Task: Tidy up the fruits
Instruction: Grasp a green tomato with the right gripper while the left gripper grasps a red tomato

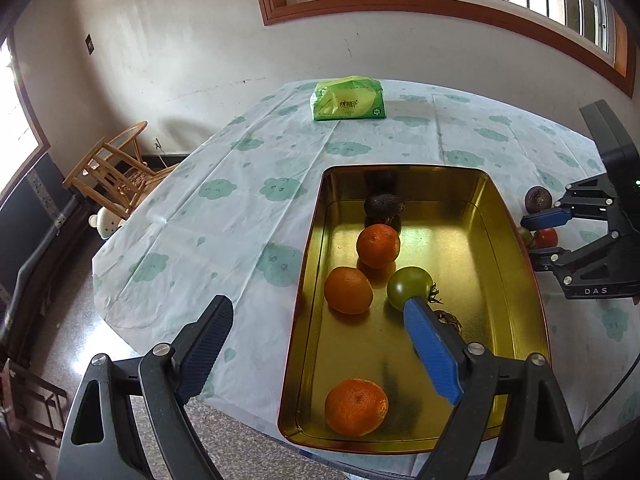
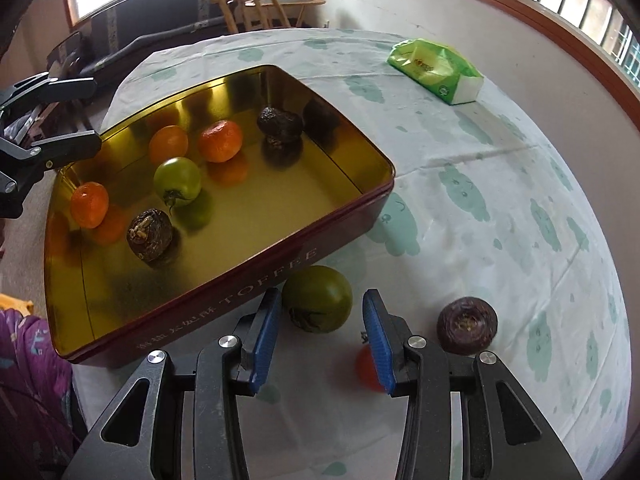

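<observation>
the gold-lined tin (image 2: pixel 362 200) sits on a table (image 2: pixel 500 216) under a white cloth with green cloud prints, its dark red side lettered "toffee". inside it lie three oranges: one near the close end (image 1: pixel 356 407), two more further in (image 1: pixel 348 290) (image 1: pixel 378 246). beside them is a green tomato (image 1: pixel 410 288) with its stem on, and two dark, wrinkled fruits, one toward the far end (image 2: pixel 279 121) and one nearer the oranges (image 2: pixel 149 234); what kind of fruit they are is hard to say.

outside the tin, just beside its lettered wall, a second green tomato (image 2: pixel 318 298) rests on the cloth. a dark purple fruit (image 2: pixel 467 325) sits a little apart from it, and a small red fruit (image 2: pixel 366 368) is half hidden behind a blue pad.

the right gripper (image 2: pixel 318 340) hangs low over the cloth, jaws spread wide, the green tomato just ahead of the gap and untouched by either pad. the left gripper (image 1: pixel 320 344) hovers at the tin's near corner, jaws released and empty, one finger over the tin, the other over the cloth.

a green tissue pack (image 1: pixel 347 99) lies at the table's far side.
</observation>
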Demonstrator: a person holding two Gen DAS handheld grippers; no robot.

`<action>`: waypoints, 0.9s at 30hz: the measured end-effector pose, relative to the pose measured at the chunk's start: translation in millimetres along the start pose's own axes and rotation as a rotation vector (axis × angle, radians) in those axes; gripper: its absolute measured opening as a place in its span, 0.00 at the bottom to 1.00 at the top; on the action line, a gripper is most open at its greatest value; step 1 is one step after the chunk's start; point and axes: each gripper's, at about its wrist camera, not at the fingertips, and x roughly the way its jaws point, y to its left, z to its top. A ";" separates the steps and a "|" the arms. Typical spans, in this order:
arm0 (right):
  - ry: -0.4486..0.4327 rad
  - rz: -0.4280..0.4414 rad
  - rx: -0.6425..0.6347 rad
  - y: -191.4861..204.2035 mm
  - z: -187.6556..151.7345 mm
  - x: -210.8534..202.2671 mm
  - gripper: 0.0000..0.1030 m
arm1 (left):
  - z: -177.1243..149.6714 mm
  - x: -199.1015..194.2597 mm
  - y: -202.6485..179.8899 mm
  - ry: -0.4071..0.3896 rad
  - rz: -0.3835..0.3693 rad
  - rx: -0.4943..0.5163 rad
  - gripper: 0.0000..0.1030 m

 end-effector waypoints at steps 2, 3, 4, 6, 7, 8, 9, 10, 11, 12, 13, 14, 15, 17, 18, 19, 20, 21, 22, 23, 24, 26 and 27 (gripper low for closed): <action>0.039 0.010 -0.030 1.6 3.9 11.2 0.41 | 1.8 0.9 -4.8 0.004 0.004 0.011 0.83; 0.051 0.010 -0.033 2.4 4.2 15.9 0.38 | 3.0 1.5 -7.6 0.007 0.006 0.018 0.83; 0.044 0.019 -0.020 1.3 4.1 16.8 0.38 | 4.1 1.0 -10.6 0.009 0.008 0.025 0.83; -0.003 0.026 0.033 -3.6 0.4 6.9 0.37 | 6.4 -2.2 -16.0 0.003 0.010 0.037 0.83; -0.039 0.026 0.068 -7.1 -4.2 -3.7 0.37 | 7.6 -4.9 -18.5 -0.003 0.008 0.043 0.83; -0.076 0.023 0.112 -11.7 -11.5 -17.6 0.37 | 8.8 -8.4 -21.5 -0.010 0.002 0.050 0.83; -0.119 0.008 0.159 -15.9 -22.3 -34.5 0.37 | 9.7 -12.9 -25.2 -0.020 -0.006 0.062 0.83; -0.170 -0.015 0.213 -20.0 -36.0 -53.8 0.37 | 10.8 -17.6 -29.7 -0.032 -0.013 0.077 0.83; -0.222 -0.041 0.279 -25.4 -53.6 -74.2 0.37 | 12.4 -22.2 -35.2 -0.042 -0.023 0.095 0.83; -0.262 -0.073 0.344 -31.1 -73.7 -92.5 0.37 | 14.2 -27.1 -41.5 -0.050 -0.043 0.115 0.83; -0.286 -0.126 0.401 -36.0 -95.6 -108.4 0.37 | 16.3 -31.3 -47.8 -0.052 -0.075 0.135 0.83; -0.291 -0.196 0.452 -40.4 -118.8 -121.4 0.37 | 18.9 -35.1 -54.8 -0.051 -0.109 0.154 0.83; -0.280 -0.262 0.499 -45.0 -140.8 -130.8 0.37 | 22.3 -38.9 -63.3 -0.051 -0.143 0.175 0.83; -0.251 -0.336 0.612 -58.2 -185.8 -144.0 0.37 | 29.4 -46.8 -82.3 -0.063 -0.203 0.222 0.83; -0.237 -0.352 0.670 -65.3 -207.7 -147.9 0.37 | 33.4 -50.4 -92.7 -0.071 -0.239 0.247 0.83; -0.218 -0.374 0.717 -70.4 -227.2 -150.4 0.37 | 37.9 -53.0 -103.6 -0.078 -0.280 0.274 0.83; -0.198 -0.402 0.748 -72.0 -243.9 -150.6 0.37 | 42.4 -53.8 -115.0 -0.081 -0.314 0.300 0.83; -0.183 -0.416 0.772 -74.1 -257.4 -150.4 0.37 | 46.9 -52.4 -127.0 -0.074 -0.352 0.329 0.83; -0.177 -0.417 0.795 -75.4 -268.6 -150.0 0.37 | 51.0 -48.8 -139.9 -0.055 -0.383 0.361 0.83; -0.178 -0.414 0.816 -77.7 -277.8 -149.9 0.37 | 53.8 -44.8 -152.5 -0.039 -0.404 0.385 0.83; -0.180 -0.412 0.832 -78.6 -286.9 -150.0 0.37 | 57.0 -39.6 -164.1 -0.030 -0.418 0.409 0.83; -0.194 -0.402 0.850 -78.1 -297.0 -150.0 0.37 | 60.0 -25.8 -185.5 -0.005 -0.429 0.461 0.83; -0.205 -0.397 0.856 -81.0 -303.2 -151.6 0.37 | 61.6 -15.6 -195.1 0.023 -0.417 0.478 0.81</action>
